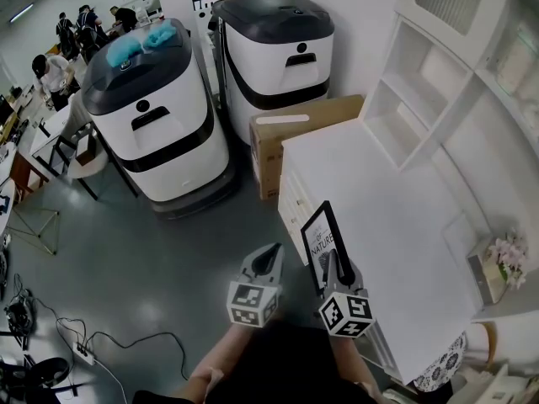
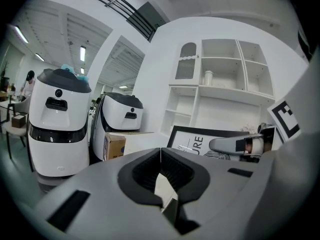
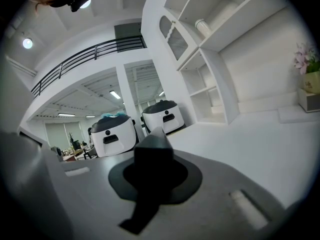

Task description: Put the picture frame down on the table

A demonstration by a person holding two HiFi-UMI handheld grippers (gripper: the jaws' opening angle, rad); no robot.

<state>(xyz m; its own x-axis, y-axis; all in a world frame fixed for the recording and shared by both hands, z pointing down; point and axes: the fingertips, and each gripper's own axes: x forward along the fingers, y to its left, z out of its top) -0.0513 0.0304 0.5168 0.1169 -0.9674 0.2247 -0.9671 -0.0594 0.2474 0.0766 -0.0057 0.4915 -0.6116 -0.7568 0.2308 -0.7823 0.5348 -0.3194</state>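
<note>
right gripper point(image 1: 334, 263): closed on the top edge of the thin black picture frame point(image 1: 322, 241) with its white printed sheet; in the right gripper view the frame shows as a dark strip, edge-on, pinched between the jaws.
left gripper point(image 1: 268, 259): jaws together with nothing between them, out over the grey floor just left of the frame.
picture frame: upright and leaning a little, hanging right at the left edge of the flat white table point(image 1: 404, 251), towards its near corner. i cannot tell whether its bottom edge touches the top yet, since the gripper covers it.
step, as i judge it: carry in over the table and lower; not yet set down.
risk, edge: if i let go here, part of the frame may be past the left edge, and it could tip off onto the floor.
risk, pivot: i hold one thin edge only, so the frame may swing in the jaws when its bottom meets the top.
risk, drop: opening while it stands upright would let it slap flat and maybe crack the front.
risk, neighbours: the brown cardboard box point(image 1: 278, 146) stands against the far left corner; the small pot of pale flowers point(image 1: 505, 259) at the right edge is well apart.
</note>
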